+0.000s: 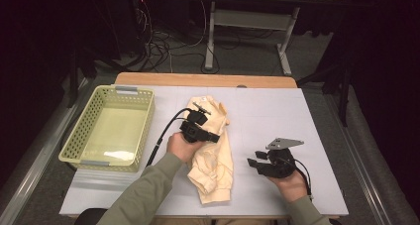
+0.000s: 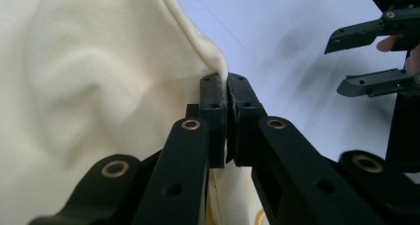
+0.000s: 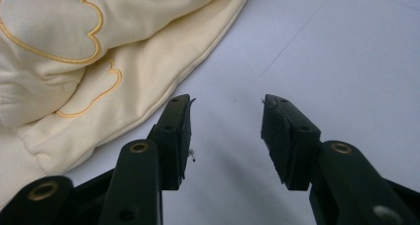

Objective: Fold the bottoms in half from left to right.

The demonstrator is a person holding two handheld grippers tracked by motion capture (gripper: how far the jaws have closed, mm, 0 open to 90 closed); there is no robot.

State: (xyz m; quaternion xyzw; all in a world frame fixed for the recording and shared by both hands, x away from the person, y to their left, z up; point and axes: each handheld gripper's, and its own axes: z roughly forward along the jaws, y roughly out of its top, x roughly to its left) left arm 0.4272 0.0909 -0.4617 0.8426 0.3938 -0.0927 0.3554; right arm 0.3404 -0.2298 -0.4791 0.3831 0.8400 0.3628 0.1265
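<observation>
A cream garment (image 1: 214,161) with yellow stitched outlines lies crumpled in the middle of the white table cover (image 1: 277,111). My left gripper (image 1: 214,136) rests on it, held from the left by a hand. In the left gripper view this gripper (image 2: 227,93) is shut, and an edge of the cream garment (image 2: 99,76) is pinched between its jaws. My right gripper (image 1: 255,159) hovers to the right of the garment and points at it. Its jaws (image 3: 227,121) stand open over bare table, with the garment's hem (image 3: 74,46) just beyond the left jaw.
A pale green plastic basket (image 1: 121,91) stands at the table's left side, with little in it. The right gripper (image 2: 366,56) shows open at the upper right of the left gripper view. Behind the table lie floor cables and a desk frame.
</observation>
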